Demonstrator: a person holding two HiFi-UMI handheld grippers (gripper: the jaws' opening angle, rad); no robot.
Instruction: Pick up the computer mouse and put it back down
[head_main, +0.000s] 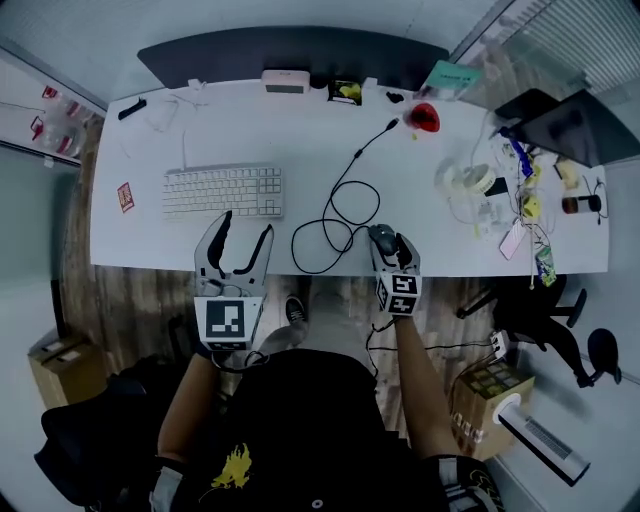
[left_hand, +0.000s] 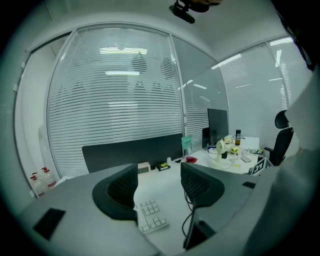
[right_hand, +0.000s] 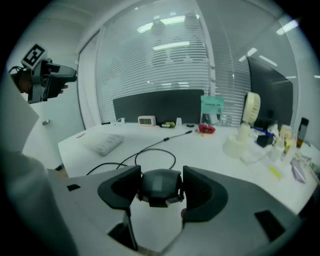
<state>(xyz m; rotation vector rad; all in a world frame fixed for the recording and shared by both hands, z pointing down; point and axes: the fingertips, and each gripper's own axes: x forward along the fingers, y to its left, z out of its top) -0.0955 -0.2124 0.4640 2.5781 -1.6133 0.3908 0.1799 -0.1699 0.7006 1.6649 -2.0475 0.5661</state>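
The dark computer mouse (head_main: 380, 237) lies near the front edge of the white desk (head_main: 300, 130); its black cable (head_main: 340, 205) runs back from it in loose loops. My right gripper (head_main: 392, 245) is low at the desk, and in the right gripper view the mouse (right_hand: 159, 186) fills the gap between its two wide-apart jaws. The pads stand close beside its sides, and I see no squeeze. My left gripper (head_main: 246, 225) hangs higher, over the desk's front edge by the keyboard (head_main: 222, 190), open with nothing between its fingers.
A white keyboard (left_hand: 152, 215) lies left of the cable. Along the back stand a dark screen panel (head_main: 300, 50), a small clock (head_main: 285, 80) and a red object (head_main: 423, 117). A white fan (head_main: 470, 180) and clutter fill the right end. Boxes and an office chair stand on the floor.
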